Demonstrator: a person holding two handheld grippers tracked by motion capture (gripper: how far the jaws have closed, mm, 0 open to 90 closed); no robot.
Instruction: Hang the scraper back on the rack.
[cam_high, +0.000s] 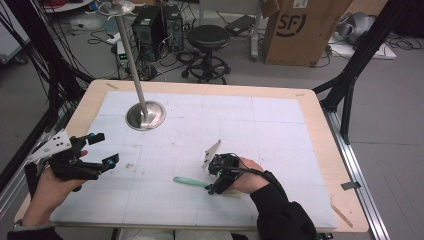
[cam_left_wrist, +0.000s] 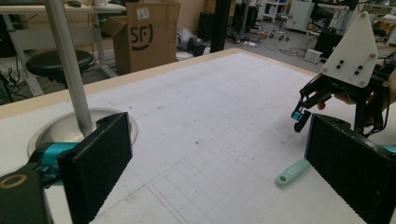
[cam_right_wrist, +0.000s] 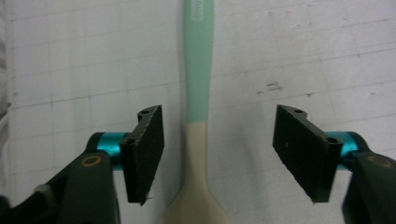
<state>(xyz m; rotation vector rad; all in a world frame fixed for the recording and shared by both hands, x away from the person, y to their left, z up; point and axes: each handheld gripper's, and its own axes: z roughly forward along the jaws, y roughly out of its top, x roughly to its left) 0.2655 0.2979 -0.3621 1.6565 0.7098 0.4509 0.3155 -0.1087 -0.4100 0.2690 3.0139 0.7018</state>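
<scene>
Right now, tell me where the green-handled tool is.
In the high view the green-handled tool lies flat on the white mat, near the table's front edge, right of centre. The right gripper straddles it with open jaws.

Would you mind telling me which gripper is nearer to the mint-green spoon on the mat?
The right gripper: its open jaws straddle the spoon without touching it. The left gripper hovers open well off to the spoon's left, near the table edge.
</scene>
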